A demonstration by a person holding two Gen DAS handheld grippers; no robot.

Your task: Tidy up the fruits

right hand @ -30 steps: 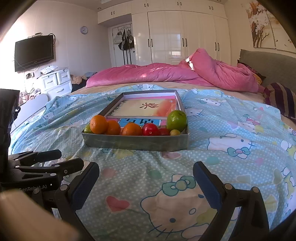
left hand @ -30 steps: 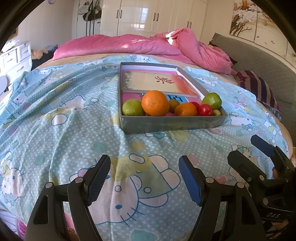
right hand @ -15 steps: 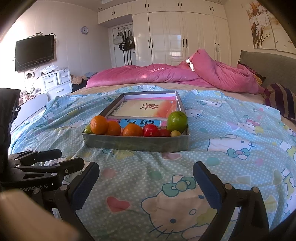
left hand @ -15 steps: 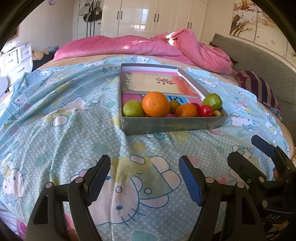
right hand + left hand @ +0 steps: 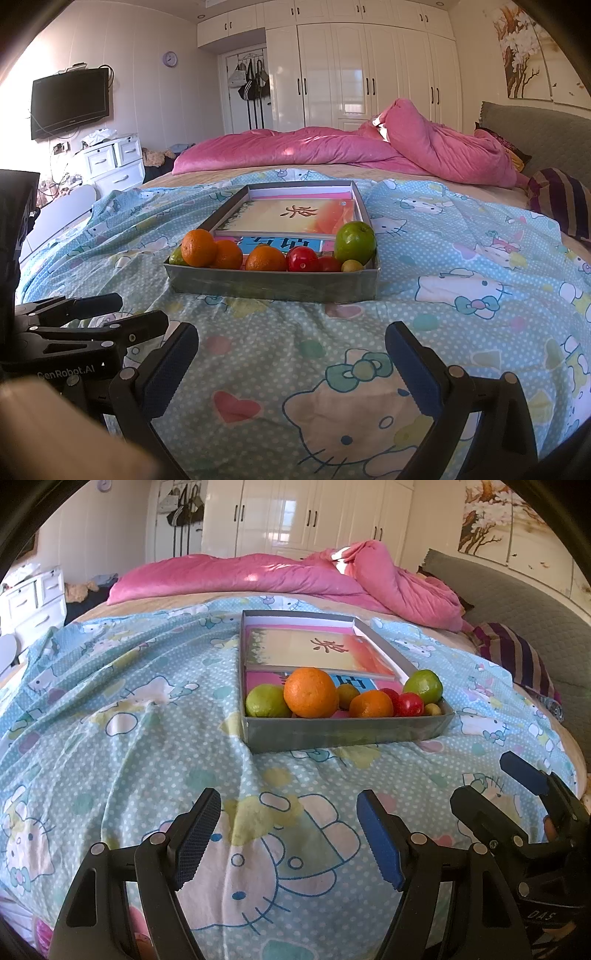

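A grey shallow box [image 5: 347, 733] [image 5: 273, 286] lies on the bed ahead of both grippers. Along its near side sit several fruits: a big orange [image 5: 311, 692] [image 5: 198, 248], smaller oranges [image 5: 371, 704] [image 5: 265, 258], a green apple [image 5: 423, 686] [image 5: 355, 242], a lime-green fruit [image 5: 266, 701], red tomatoes [image 5: 409, 704] [image 5: 303, 259] and small yellow-green fruits [image 5: 351, 266]. My left gripper [image 5: 286, 834] is open and empty, low over the bedsheet. My right gripper [image 5: 291, 363] is open and empty beside it; it also shows in the left wrist view [image 5: 491, 794].
A blue cartoon-print sheet [image 5: 110, 738] covers the bed. A pink duvet [image 5: 295, 576] is heaped at the far side, a striped pillow [image 5: 517, 657] and grey headboard at right. White drawers [image 5: 110, 162] and a wall TV [image 5: 70, 101] stand at left. Printed cards [image 5: 291, 218] lie in the box.
Both grippers have drifted very slightly; the box sits a touch lower in the left view. Nothing was taken hold of or let go.
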